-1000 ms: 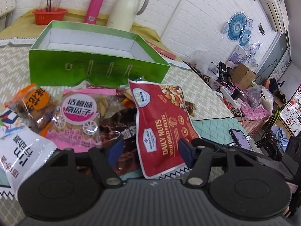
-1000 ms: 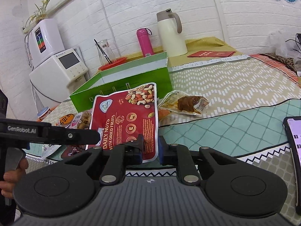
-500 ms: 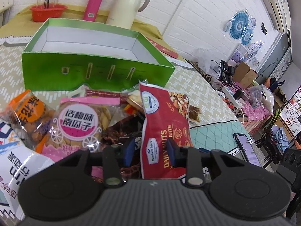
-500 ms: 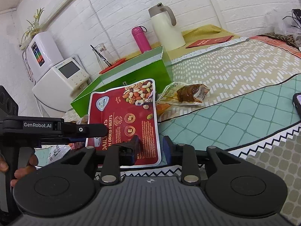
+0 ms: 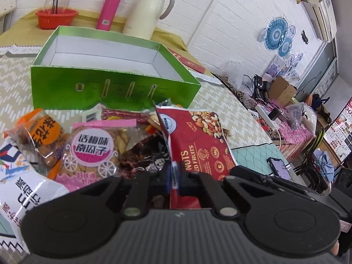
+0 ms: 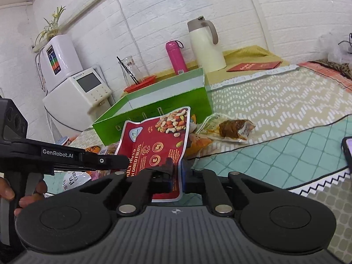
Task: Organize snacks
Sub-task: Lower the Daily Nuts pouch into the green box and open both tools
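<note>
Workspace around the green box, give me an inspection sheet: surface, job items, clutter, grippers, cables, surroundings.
Surface: patterned tablecloth, beige zigzag and teal.
Job's things: open green box, nothing seen inside; red nut pouch lifted at its near edge; snack packets piled beside it.
Clutter: phone, pink bottle, cream jug, red basket.
Grippers: left gripper and right gripper both shut on the pouch, having just closed.
Cables: tangle on the side table.
Surroundings: white brick wall, appliances.
</note>
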### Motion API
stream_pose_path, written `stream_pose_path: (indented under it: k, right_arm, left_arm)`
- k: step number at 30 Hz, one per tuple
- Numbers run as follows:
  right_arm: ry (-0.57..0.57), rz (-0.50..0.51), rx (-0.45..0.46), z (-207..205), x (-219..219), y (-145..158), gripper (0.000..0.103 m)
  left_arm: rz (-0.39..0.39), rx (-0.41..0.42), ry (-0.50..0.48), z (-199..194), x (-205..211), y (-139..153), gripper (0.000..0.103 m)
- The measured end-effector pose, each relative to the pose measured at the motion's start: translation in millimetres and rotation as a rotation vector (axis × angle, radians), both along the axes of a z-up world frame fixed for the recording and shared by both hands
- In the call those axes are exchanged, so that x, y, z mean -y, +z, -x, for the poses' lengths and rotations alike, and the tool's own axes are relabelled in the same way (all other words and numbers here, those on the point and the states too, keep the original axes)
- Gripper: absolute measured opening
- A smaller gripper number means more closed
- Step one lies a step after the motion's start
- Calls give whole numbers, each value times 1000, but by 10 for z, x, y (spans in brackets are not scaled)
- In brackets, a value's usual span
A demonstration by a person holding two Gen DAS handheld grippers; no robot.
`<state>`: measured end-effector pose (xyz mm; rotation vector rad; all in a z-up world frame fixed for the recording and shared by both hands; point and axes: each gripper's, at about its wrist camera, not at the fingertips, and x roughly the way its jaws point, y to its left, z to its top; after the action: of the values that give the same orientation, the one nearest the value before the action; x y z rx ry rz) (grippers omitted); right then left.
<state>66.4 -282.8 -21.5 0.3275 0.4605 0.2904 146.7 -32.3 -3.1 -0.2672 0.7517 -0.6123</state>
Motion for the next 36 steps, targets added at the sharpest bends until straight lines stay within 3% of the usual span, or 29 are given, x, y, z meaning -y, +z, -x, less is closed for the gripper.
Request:
stream_pose_path:
  k: [9, 17, 26, 36]
  right_arm:
    - [32, 0, 103, -166, -49, 335, 14]
    - [34, 11, 157, -803, -137, 647, 14]
    - [8, -17, 102, -1480, -84, 613, 14]
    - [-31, 70, 25, -1923, -51, 384, 14]
  left_arm:
    - [30, 92, 37, -58, -124, 406, 0]
    - [43, 98, 104, -699, -118, 692, 0]
    - [51, -7, 140, -1432, -43, 561, 0]
    - [13, -72, 139, -1968, 153, 293, 0]
